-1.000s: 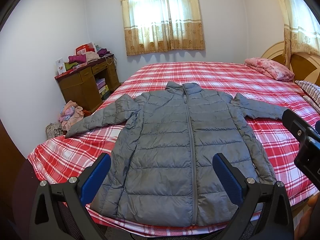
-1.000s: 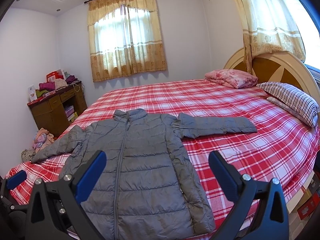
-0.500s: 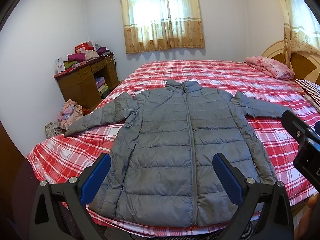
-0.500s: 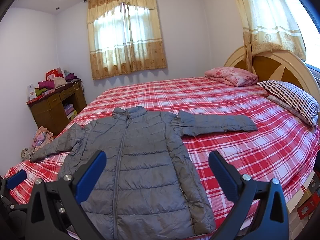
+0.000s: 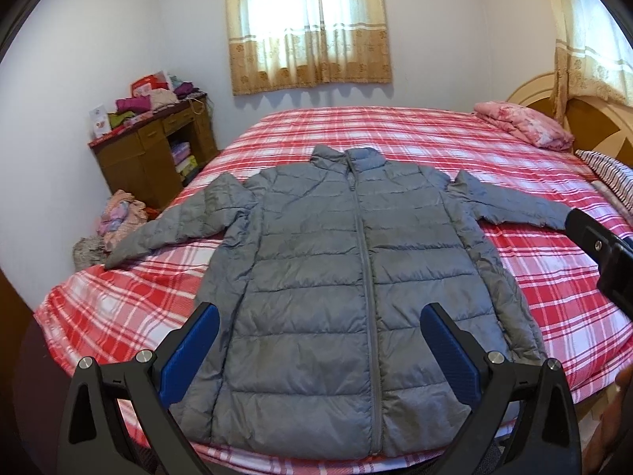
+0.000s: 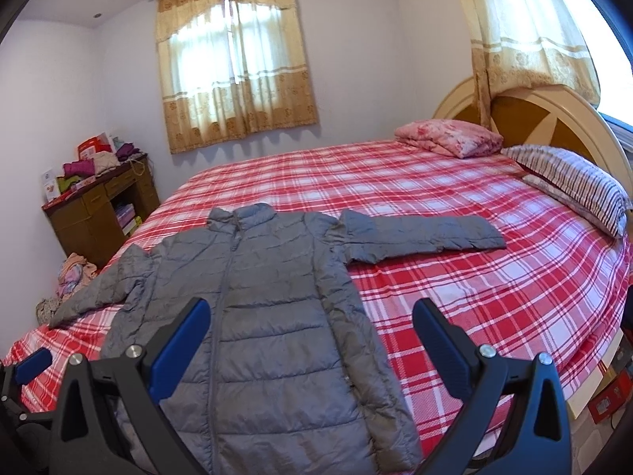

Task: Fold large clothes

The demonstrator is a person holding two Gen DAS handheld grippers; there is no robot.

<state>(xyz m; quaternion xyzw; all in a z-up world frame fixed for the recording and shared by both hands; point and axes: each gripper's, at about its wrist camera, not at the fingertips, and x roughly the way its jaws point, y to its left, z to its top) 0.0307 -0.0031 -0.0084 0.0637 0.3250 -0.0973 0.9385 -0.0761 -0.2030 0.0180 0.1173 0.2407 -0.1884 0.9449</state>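
Left wrist view: the grey quilted puffer jacket [image 5: 348,277] is seen spread flat and zipped, front up, on the red-and-white plaid bed [image 5: 395,130], its hem at the near edge of the bed and its collar toward the middle, both sleeves stretched sideways. The left gripper [image 5: 318,340] and the right gripper [image 6: 310,332] are held above the hem with jaws wide and nothing between them, so no fold is judged begun and the approach step is in hand. A sleeve cuff or side edge would next have to be pinched and carried across the jacket's body.
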